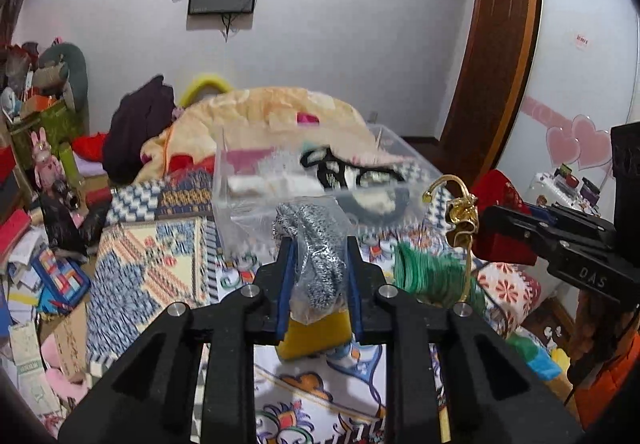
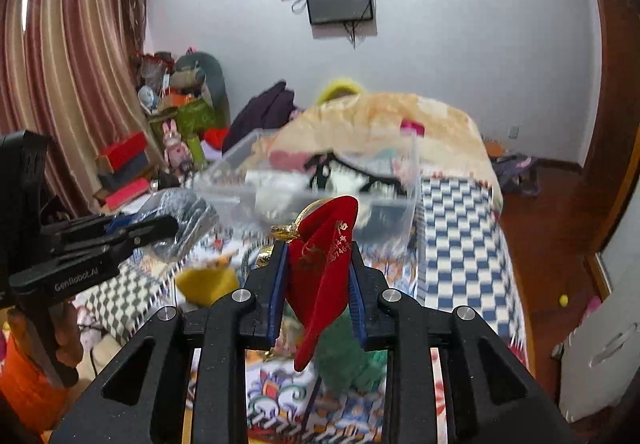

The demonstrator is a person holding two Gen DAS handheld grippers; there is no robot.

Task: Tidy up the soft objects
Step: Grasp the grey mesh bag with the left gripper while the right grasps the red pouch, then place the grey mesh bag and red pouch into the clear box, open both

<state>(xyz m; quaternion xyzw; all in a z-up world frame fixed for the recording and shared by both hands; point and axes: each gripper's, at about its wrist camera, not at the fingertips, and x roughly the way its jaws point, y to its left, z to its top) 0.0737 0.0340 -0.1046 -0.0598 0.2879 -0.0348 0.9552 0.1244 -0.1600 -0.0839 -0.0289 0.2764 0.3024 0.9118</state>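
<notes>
Midway: left gripper (image 1: 320, 264) clamping bagged knit (image 1: 316, 244), right gripper (image 2: 318, 272) pinching red pouch (image 2: 320, 264); bin (image 1: 240, 180) part-filled (2 still loose).

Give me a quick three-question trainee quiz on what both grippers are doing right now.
1. True or false: the left gripper holds a bagged grey knit item.
2. What does the right gripper grip? A) red fabric pouch B) yellow sponge C) green towel
3. Fill in: ahead of both grippers stands a clear plastic ____ holding clothes.

Key: 1 true; 2 A; 3 bin.
</notes>
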